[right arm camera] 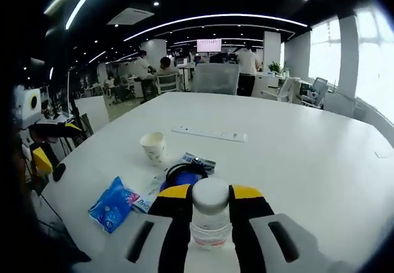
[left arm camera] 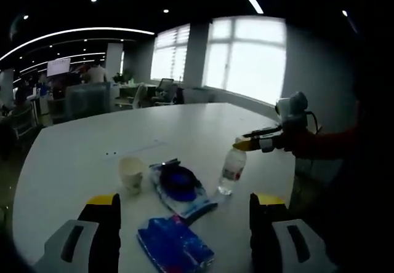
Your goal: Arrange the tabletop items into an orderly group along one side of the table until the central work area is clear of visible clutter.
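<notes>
— What's the table [right arm camera: 295, 162] like?
— Smooth white top, faint sheen from the windows. The cup [right arm camera: 153, 147] looks like matt paper.
— And the bottle [right arm camera: 210, 219]?
— Clear plastic, glossy, with a white cap — the tongs [right arm camera: 210, 194] around it are matt black with yellow tips.
— The blue packs?
— The pack [left arm camera: 175, 243] is crinkly, shiny plastic film; so is the wrapper [left arm camera: 182, 190].
</notes>
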Action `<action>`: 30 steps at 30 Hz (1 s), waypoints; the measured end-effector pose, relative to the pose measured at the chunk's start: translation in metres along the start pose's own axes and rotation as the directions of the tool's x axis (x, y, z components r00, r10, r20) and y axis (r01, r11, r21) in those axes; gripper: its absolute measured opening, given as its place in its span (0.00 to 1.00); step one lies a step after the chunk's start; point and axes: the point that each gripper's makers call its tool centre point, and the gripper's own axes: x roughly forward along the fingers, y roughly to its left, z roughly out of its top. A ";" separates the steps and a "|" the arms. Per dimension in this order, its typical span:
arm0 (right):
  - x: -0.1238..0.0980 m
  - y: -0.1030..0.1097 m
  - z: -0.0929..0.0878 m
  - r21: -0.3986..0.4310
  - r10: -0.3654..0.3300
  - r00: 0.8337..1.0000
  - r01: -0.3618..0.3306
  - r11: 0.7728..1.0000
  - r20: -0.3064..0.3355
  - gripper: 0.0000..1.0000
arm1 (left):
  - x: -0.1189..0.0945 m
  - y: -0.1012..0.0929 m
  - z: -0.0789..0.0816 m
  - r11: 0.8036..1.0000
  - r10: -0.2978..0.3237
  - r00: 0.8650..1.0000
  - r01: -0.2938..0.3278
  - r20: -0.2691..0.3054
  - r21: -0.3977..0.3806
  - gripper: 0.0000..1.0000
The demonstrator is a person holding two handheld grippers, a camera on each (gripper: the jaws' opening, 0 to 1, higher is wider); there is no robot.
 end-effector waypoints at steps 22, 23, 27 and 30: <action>0.003 0.000 -0.005 0.013 0.027 1.000 -0.027 1.000 0.006 0.19 | 0.001 0.000 -0.003 1.000 -0.018 1.000 0.018 -0.005 0.015 0.85; 0.003 0.001 -0.005 0.013 0.029 1.000 -0.029 0.999 0.004 0.19 | 0.001 0.000 -0.002 1.000 -0.019 1.000 0.019 -0.004 0.016 0.85; 0.003 0.000 -0.005 -0.003 0.024 1.000 -0.024 1.000 0.003 0.20 | 0.001 -0.001 -0.002 1.000 -0.021 1.000 0.021 -0.008 0.021 0.85; 0.004 0.000 -0.008 -0.032 0.025 1.000 -0.025 0.999 -0.006 0.20 | 0.003 -0.003 -0.003 0.999 -0.026 1.000 0.027 -0.016 0.024 0.85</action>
